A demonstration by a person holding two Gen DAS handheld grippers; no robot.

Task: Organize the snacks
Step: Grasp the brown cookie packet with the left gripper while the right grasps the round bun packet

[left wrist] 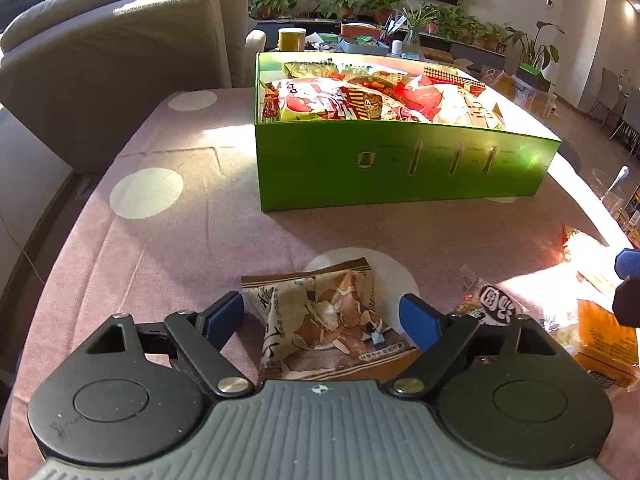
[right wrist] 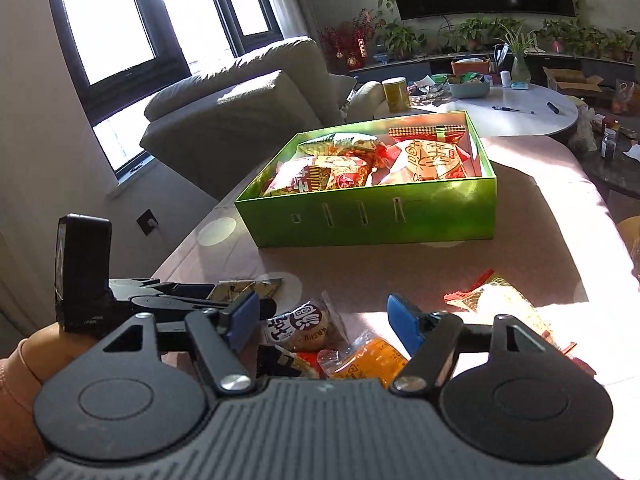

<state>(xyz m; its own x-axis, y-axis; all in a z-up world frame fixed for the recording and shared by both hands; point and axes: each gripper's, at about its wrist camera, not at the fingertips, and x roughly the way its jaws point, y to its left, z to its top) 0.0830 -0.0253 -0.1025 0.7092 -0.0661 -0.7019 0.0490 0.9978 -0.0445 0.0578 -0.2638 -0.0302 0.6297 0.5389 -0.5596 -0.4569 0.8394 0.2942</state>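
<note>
A brown snack packet [left wrist: 326,318] lies on the pink spotted cloth, between the blue pads of my left gripper [left wrist: 322,322], which stands open around it without pressing. My right gripper [right wrist: 322,322] is open above a round cookie packet [right wrist: 306,326] and an orange packet [right wrist: 370,360]; nothing is pinched. The cookie packet [left wrist: 494,308] and orange packet [left wrist: 604,340] also show in the left wrist view. A green box [left wrist: 400,168] full of snack bags sits further back on the table, also seen as the green box [right wrist: 372,216]. A red-edged bag [right wrist: 496,300] lies at the right.
A beige sofa [left wrist: 112,64] stands left of the table. A round white table [right wrist: 520,116] with a yellow tin and clutter is behind the box. The left gripper [right wrist: 172,300] and a hand show at the right wrist view's left edge. Plants line the far wall.
</note>
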